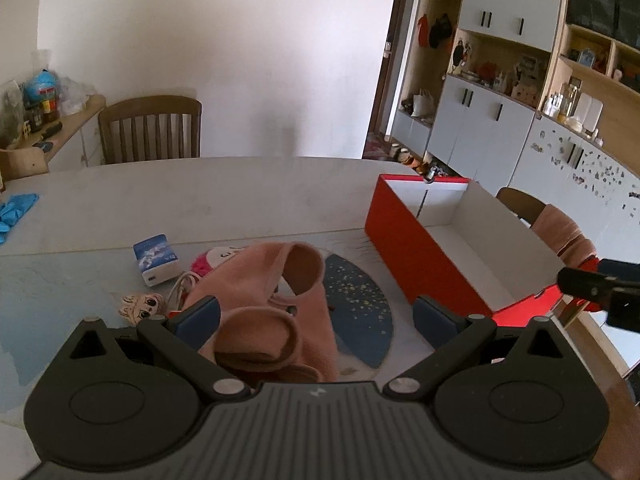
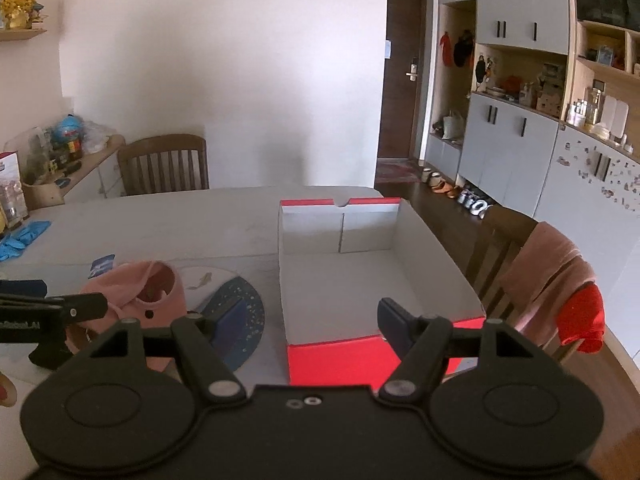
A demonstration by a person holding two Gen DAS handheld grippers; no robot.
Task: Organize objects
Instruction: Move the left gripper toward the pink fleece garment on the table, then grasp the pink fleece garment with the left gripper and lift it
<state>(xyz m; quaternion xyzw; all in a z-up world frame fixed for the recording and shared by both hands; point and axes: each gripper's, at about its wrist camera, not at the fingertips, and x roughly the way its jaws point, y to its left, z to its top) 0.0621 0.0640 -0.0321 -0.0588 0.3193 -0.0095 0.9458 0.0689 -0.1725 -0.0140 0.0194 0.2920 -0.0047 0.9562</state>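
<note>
Pink garment is lying crumpled on the surface, long axis running near-to-far, its round opening facing far-right. Red box is sitting lengthwise near-to-far at right. Both grippers' fingers are hanging released, grasping nothing.

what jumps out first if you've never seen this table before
The open red box with its bare white inside stands out most, on the table's right side just ahead of the open right gripper. Next is the pink garment heaped to its left, lying partly over a dark blue starry mat, with the open left gripper just above it.
</note>
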